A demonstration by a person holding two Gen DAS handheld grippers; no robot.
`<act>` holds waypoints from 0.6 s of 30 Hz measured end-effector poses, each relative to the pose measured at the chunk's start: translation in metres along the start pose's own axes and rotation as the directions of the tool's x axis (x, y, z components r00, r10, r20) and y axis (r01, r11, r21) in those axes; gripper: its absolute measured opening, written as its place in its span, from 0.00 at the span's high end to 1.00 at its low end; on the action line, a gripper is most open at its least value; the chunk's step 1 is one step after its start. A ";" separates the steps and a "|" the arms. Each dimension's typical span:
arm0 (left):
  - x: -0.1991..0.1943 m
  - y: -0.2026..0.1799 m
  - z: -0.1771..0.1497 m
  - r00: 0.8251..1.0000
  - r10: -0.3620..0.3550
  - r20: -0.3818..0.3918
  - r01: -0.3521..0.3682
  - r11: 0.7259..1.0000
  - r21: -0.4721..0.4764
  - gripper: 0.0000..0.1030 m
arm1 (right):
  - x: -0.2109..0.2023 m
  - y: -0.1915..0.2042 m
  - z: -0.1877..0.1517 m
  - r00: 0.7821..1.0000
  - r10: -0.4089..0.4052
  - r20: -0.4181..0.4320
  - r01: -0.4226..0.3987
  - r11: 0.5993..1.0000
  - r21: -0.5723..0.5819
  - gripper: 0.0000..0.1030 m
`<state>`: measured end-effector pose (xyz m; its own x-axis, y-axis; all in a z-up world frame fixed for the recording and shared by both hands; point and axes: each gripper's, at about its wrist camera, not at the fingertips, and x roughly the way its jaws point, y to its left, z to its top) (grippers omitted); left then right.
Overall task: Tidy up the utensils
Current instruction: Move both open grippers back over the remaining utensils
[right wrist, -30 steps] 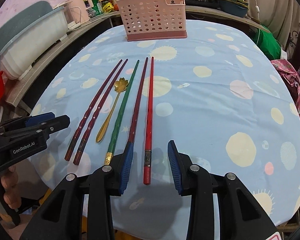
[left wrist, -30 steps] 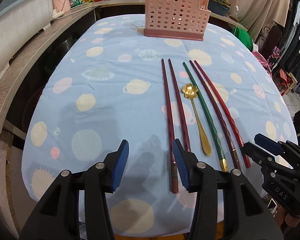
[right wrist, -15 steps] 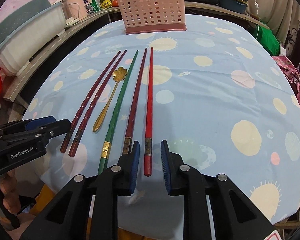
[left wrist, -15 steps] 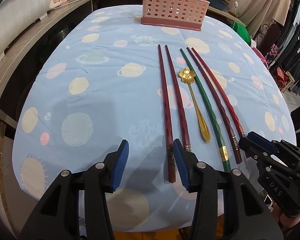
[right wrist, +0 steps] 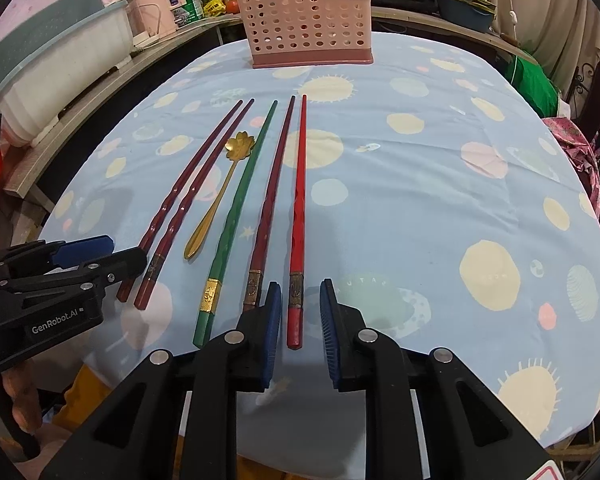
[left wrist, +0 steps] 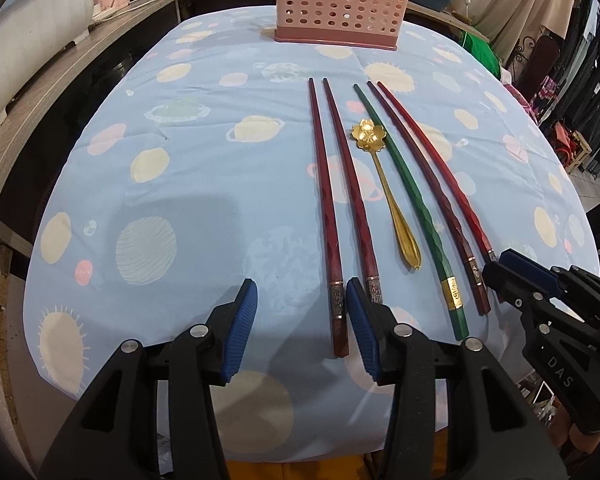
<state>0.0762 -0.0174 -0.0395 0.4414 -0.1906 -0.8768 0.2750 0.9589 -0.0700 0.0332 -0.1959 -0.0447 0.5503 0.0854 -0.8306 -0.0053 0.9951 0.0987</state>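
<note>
- Right gripper [right wrist: 300,312] fingers apart, straddling bright red chopstick [right wrist: 298,220], untouched
- Left gripper [left wrist: 302,320] fingers apart around dark maroon chopstick [left wrist: 327,208]
- Pink perforated plastic basket [right wrist: 306,20] at counter's far end

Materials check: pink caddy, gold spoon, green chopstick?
Pink caddy: moulded plastic, matte; regular punched holes.
Gold spoon: looks metal, polished gold; bright glints on the flower bowl.
Green chopstick: glossy lacquer or resin over an unclear core, with a gold band near the butt.
</note>
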 end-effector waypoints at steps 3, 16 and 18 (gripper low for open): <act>0.000 -0.002 -0.001 1.000 0.011 0.002 -0.011 1.000 0.010 0.57 | 0.000 0.000 0.000 1.000 -0.001 0.001 0.001 1.000 -0.002 0.82; 0.000 -0.005 -0.004 0.999 0.045 0.008 -0.045 0.998 0.033 0.63 | 0.000 0.002 -0.001 1.000 -0.016 0.010 0.016 1.000 -0.021 0.82; -0.001 -0.004 -0.004 0.999 0.045 0.010 -0.046 0.998 0.034 0.69 | 0.000 0.002 -0.002 1.000 -0.016 0.010 0.016 1.000 -0.023 0.82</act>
<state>0.0714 -0.0207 -0.0406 0.4621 -0.1490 -0.8742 0.2831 0.9590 -0.0138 0.0319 -0.1935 -0.0454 0.5585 0.0690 -0.8266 -0.0156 0.9972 0.0727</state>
